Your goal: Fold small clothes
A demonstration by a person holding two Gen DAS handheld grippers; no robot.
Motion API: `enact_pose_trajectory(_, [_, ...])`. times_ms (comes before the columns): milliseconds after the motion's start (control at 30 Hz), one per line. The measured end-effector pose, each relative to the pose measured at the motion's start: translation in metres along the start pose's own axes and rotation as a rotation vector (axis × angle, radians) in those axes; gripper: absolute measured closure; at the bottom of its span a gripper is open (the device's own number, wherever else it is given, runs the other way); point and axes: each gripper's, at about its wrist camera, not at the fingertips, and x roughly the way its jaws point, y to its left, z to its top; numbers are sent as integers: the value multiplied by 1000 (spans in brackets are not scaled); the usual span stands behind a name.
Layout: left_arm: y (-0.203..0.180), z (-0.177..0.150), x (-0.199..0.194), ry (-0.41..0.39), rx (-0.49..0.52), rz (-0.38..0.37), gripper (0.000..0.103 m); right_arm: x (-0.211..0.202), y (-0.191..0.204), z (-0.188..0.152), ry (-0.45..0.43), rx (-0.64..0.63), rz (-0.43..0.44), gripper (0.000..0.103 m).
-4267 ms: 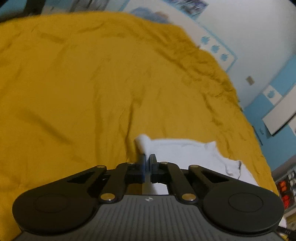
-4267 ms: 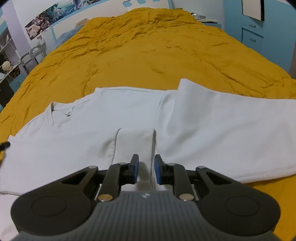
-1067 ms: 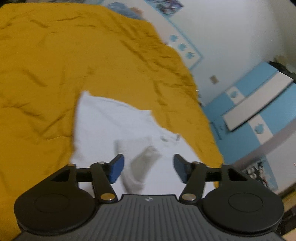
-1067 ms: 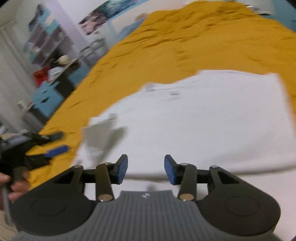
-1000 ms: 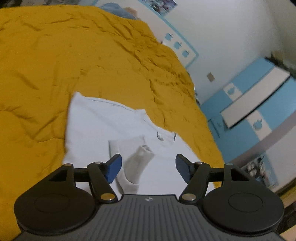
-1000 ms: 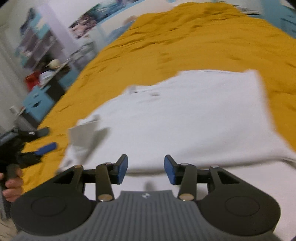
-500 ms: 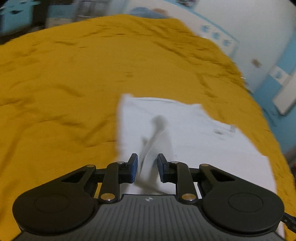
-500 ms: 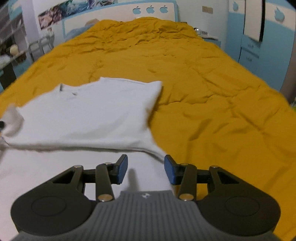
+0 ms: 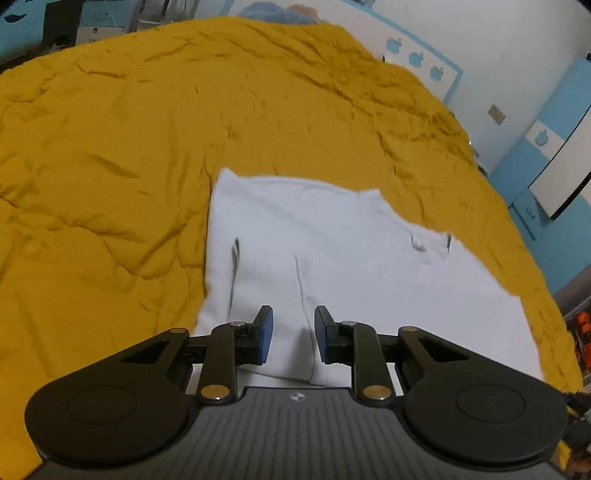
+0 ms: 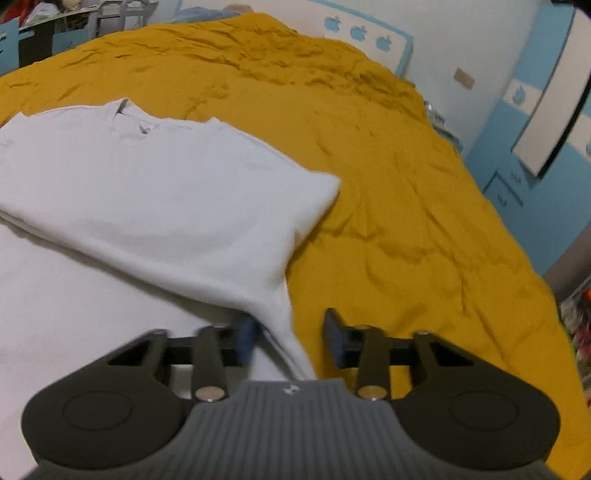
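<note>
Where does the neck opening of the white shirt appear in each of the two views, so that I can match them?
Left wrist view: the collar is right of centre, at the shirt's far right edge.
Right wrist view: the collar is upper left, at the shirt's far edge.
Shared landmark: the apple stickers on the headboard, beyond the yellow cover.

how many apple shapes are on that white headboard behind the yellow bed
3: pale blue apple cut-outs in a row on the white headboard, left, middle, right. More may hide behind the mustard-yellow bedspread.
</note>
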Motion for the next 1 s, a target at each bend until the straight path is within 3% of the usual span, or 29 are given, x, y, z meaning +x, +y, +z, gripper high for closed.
enact_pose_trajectory(100, [0, -2, 4, 12, 22, 4, 82, -22, -4, 4, -72, 23, 2, 100])
enact_pose_trajectory(167, [2, -4, 9, 35, 33, 20, 92, -28, -13, 2, -71, 64, 5, 101])
enact_pose_trajectory(300, [4, -11, 15, 67, 69, 54, 95, 5, -41, -19, 72, 288, 85, 102])
enact_pose_trajectory(400, [7, -14, 18, 75, 95, 67, 96, 13, -51, -25, 101, 389, 127, 102])
enact_pose_trajectory(800, [20, -2, -20, 53, 147, 128, 96, -28, -64, -22, 162, 389, 114, 103])
enact_pose_trajectory(1000, [10, 4, -73, 25, 270, 45, 93, -81, -64, -12, 106, 346, 182, 101])
